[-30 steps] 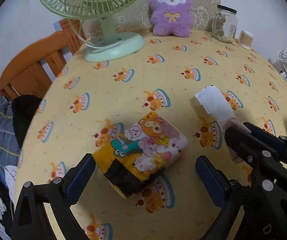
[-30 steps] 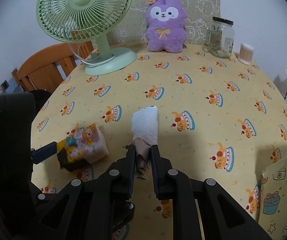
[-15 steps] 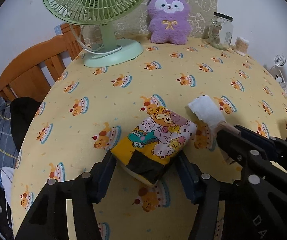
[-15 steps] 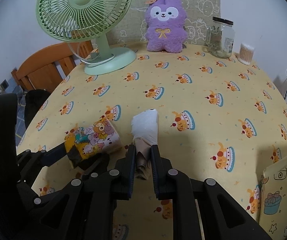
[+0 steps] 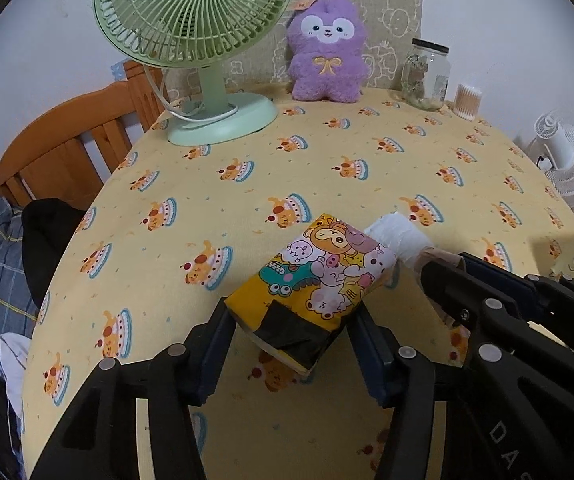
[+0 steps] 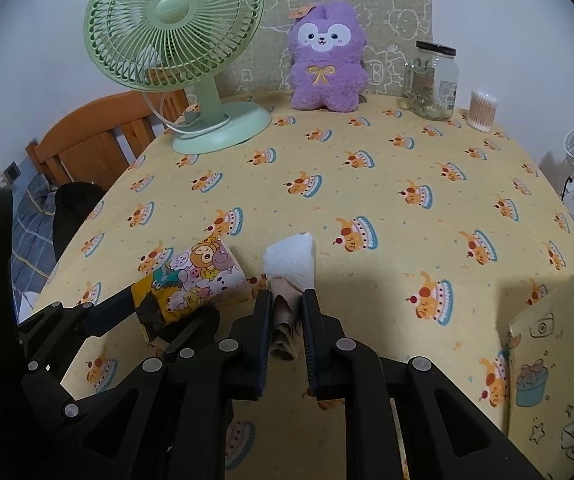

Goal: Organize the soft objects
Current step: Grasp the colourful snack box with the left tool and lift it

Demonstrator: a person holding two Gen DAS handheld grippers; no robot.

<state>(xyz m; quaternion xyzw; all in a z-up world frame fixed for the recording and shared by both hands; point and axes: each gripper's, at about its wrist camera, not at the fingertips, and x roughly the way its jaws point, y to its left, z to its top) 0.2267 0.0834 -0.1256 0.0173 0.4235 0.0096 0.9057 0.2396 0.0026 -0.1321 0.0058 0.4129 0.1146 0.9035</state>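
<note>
A tissue pack [image 5: 319,280], yellow with cartoon animals and a black patch at its near end, sits tilted, near end raised off the tablecloth [image 5: 247,184]; just to its right lies a white paper roll [image 6: 291,258] with a brown crumpled near end. A purple plush [image 6: 325,60] sits upright at the table's far edge.

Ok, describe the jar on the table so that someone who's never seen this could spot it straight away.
Find the green fan at the back of the yellow table, then the purple plush toy beside it. The jar stands just right of the toy: clear glass, black lid, taller than the small tub of cotton swabs next to it.
</note>
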